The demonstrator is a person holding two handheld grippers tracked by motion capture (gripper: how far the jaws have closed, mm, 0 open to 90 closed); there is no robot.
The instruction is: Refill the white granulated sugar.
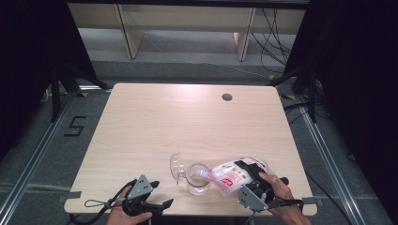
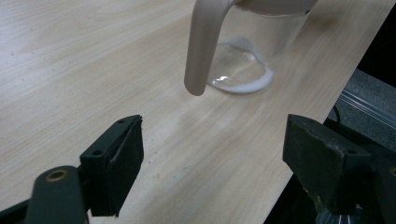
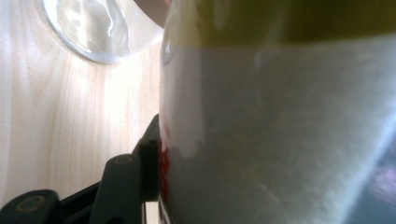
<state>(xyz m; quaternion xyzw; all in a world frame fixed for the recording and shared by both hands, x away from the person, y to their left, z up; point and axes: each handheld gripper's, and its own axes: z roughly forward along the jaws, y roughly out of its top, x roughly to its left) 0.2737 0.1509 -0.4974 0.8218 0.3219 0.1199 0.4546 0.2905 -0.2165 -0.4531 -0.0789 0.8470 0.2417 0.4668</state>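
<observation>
Reaching in from the bottom right of the high view, the person's right hand [image 1: 277,187] is tilting the right claw [image 1: 251,176] leftward and slightly downward, its grey plate showing near the counter's [image 1: 155,122] front edge. The claw is clamping a pink-and-white refill pouch [image 1: 232,173] by its body, the jaws standing partly apart around it; in the right gripper view the pouch's pale side is pressing against the one jaw that shows. The pouch is lying nearly level, its spout end [image 1: 202,173] hanging over the rim of a clear glass pitcher [image 1: 197,180] that is standing upright near the front edge, just left of the claw. The pitcher's clear lid [image 1: 176,167] is leaning at its left side (whether attached or only touching, I cannot tell).

The left hand [image 1: 126,216] is resting at the front edge, well left of the pitcher, holding the left claw [image 1: 157,194] low and level. Its jaws are standing wide apart and gripping nothing, pointing along the counter toward the pitcher's beige handle [image 2: 203,46] and glass base [image 2: 243,70].
</observation>
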